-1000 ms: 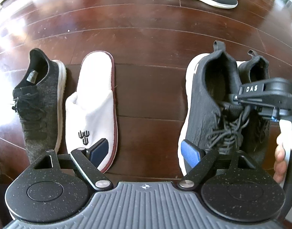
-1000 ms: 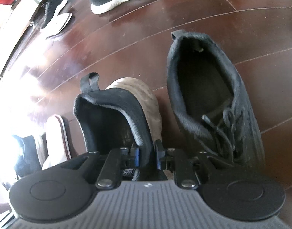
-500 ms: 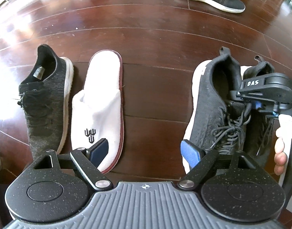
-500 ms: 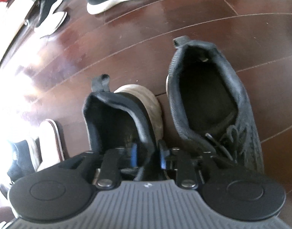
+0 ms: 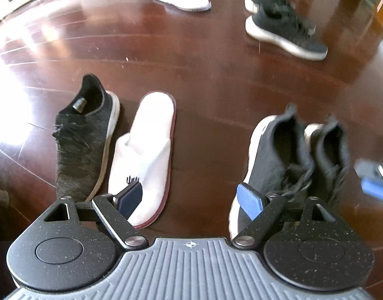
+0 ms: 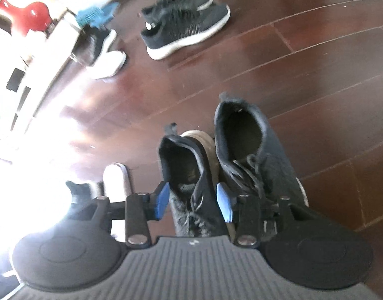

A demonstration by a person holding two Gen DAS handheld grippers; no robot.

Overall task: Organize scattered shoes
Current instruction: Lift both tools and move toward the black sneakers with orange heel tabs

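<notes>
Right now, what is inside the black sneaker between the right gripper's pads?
The black sneaker shows only a dark lining, with grey fabric and loose laces at the tongue. No object shows in the opening. The toe end is hidden under the right gripper.

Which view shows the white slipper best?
Left wrist: the slipper lies whole and sharp beside the grey shoe. Right wrist shows only its heel end, washed out by glare.

No readable text; the white slipper (image 5: 143, 150) bears only a dark emblem.
</notes>
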